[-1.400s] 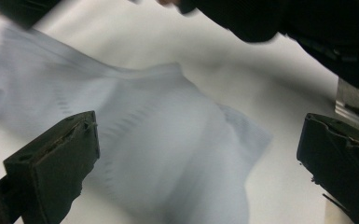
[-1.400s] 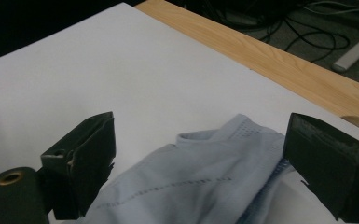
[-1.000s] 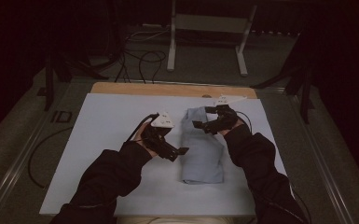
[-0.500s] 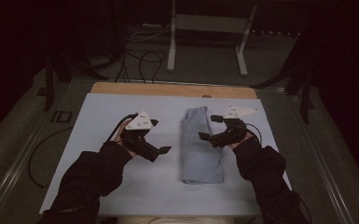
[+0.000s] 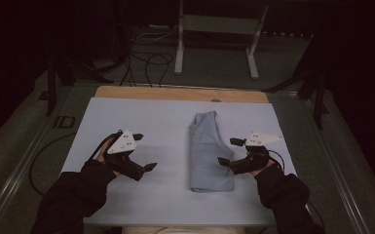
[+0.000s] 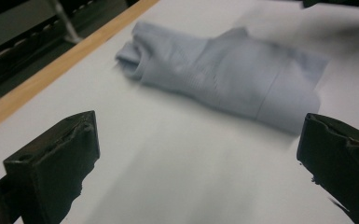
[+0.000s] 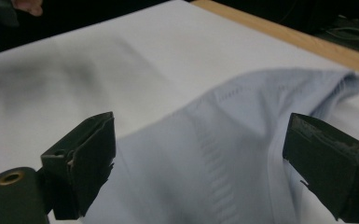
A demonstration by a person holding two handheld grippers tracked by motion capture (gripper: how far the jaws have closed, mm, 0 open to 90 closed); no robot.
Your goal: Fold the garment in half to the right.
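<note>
Tools (image 5: 143,153) (image 5: 230,151) over pale tabletop (image 5: 126,117)

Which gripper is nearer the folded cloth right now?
The right gripper: its open jaws reach the right edge of the cloth. The left gripper, also open, sits well off to the cloth's left with bare table between.

Left hand-held gripper (image 5: 137,155) jaws apart, right hand-held gripper (image 5: 230,151) likewise spread

We are finding no readable text, no label, no brand, no number, no sign on anything here.
</note>
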